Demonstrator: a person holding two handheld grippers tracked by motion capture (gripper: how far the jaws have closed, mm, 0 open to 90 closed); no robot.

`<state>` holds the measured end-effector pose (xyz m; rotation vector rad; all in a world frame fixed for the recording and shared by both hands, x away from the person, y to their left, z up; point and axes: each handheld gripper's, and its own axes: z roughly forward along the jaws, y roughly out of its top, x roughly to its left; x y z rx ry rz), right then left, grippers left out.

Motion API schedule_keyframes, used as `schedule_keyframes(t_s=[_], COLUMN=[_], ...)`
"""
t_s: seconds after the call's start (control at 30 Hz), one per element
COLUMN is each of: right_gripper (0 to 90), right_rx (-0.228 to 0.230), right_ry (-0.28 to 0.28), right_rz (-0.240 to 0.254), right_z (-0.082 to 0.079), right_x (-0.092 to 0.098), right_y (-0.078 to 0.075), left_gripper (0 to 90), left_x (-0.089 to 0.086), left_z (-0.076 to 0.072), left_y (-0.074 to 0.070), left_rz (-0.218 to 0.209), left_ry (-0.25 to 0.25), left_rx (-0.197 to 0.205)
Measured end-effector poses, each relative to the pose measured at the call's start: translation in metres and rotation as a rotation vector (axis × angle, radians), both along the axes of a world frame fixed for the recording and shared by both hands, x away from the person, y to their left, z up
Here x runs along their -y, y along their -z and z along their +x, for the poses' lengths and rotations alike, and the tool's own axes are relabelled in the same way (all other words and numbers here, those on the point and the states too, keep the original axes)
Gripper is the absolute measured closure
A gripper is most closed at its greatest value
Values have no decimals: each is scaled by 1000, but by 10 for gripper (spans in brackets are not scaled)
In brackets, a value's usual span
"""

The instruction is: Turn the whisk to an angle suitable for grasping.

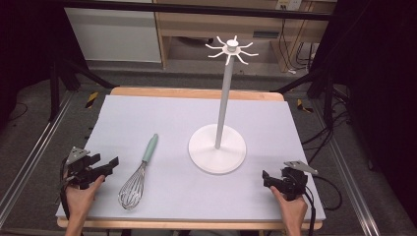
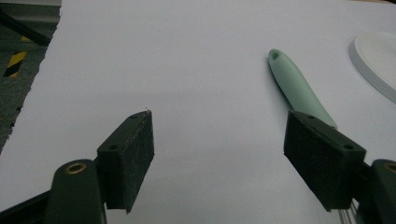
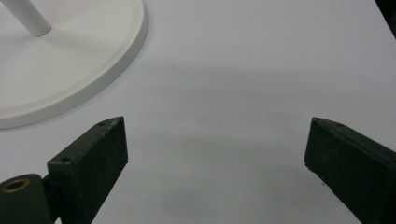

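Standing by, I saw the left gripper [image 1: 109, 164] with jaws wide and nothing between them, just left of the whisk [image 1: 139, 176] lying flat on the mat [image 1: 162, 113]. The right gripper [image 1: 266, 178], jaws wide too, waited near the stand [image 1: 217, 147]. It seemed best to take the green handle [image 2: 299, 88] squarely, so its end hole could meet 1 hook [image 1: 248, 53].

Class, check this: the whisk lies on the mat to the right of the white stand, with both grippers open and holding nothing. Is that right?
Not quite: the whisk lies to the left of the white stand, near the left gripper, as the high view shows. The rest holds: the left gripper and the right gripper are open and hold nothing.
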<state>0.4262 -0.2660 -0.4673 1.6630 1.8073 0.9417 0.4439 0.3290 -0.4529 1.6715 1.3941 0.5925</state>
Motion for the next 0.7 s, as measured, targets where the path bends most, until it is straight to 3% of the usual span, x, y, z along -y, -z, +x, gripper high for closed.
schedule_keyframes(t_s=[0.13, 0.3, 0.7], right_gripper=[74, 86, 86], right_rx=[-2, -8, -10], right_ry=[-1, -7, -17], right_rz=[12, -15, -22], right_z=[-1, -2, -1], right_x=[4, 3, 1], right_y=[0, 0, 0], left_gripper=[254, 274, 329], left_x=[2, 9, 27], left_z=[-1, -4, -1], left_y=[-4, -11, -20], left_rz=[-6, -7, -7], left_ry=[3, 26, 78], left_rx=[4, 17, 11])
